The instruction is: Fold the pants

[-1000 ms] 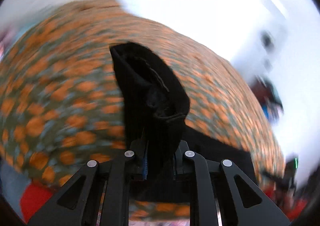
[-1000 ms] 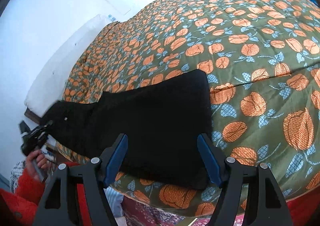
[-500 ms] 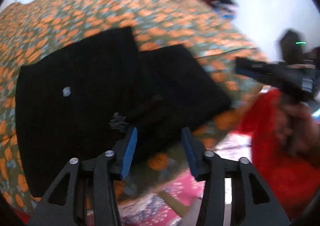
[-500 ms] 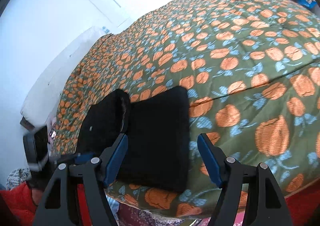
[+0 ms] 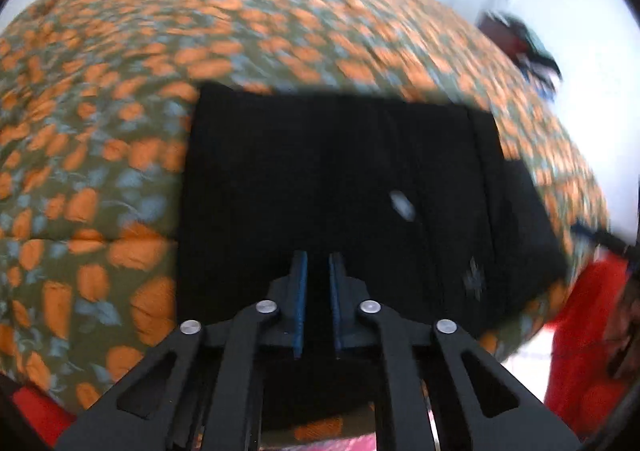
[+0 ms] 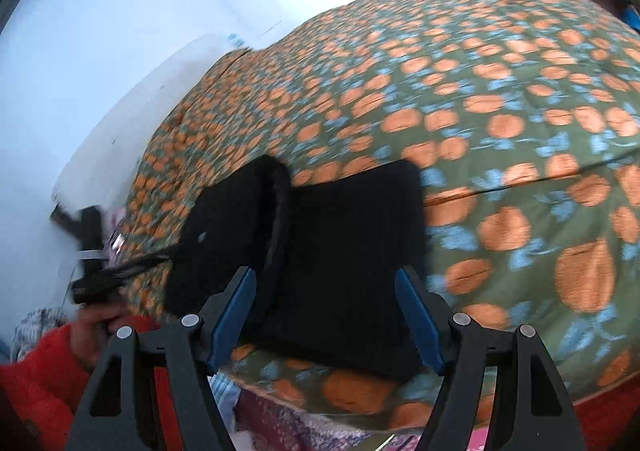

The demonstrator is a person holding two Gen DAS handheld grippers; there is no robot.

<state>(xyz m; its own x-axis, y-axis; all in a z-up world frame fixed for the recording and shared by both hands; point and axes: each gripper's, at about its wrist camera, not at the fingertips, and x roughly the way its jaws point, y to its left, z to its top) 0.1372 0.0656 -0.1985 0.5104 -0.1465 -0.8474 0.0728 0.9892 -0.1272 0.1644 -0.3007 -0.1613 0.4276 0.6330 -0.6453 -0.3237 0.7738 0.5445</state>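
Left hand-held gripper (image 5: 318,267) closed above pants' (image 5: 340,179) near edge.

Home bedroom: bed w/ orange-floral quilt (image 6: 500,99), white walls (image 6: 100,31)

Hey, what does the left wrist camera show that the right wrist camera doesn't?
Only the left wrist view shows the left gripper from behind, jaws nearly together over the black pants. Only the right wrist view shows the right gripper open, and the person's hand on the left one. Both show the pants folded on the orange-patterned bedspread.
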